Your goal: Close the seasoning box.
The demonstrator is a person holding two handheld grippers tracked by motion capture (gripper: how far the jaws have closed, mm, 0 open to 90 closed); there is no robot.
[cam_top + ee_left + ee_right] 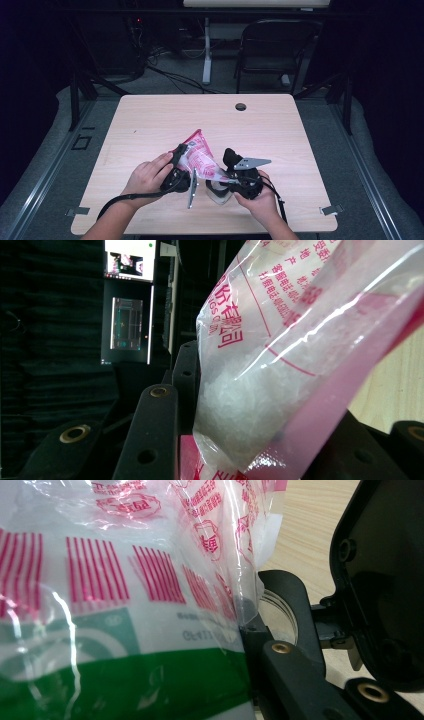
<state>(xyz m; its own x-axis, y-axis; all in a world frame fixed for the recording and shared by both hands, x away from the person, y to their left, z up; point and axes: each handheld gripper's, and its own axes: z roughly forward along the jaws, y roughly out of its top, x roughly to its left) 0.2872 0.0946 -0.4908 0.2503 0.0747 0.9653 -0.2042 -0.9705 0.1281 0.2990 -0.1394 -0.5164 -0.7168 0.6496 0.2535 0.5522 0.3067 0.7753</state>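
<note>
The plastic bag (200,157) (red print) hangs clamped between left hand-held gripper (181,157) and right hand-held gripper (226,172).

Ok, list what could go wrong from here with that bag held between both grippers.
The plastic bag is gripped from both sides, by the left gripper and the right gripper; pulling apart could tear the thin film. White granules sit low near the left jaws, so a split might spill them on the table.
</note>
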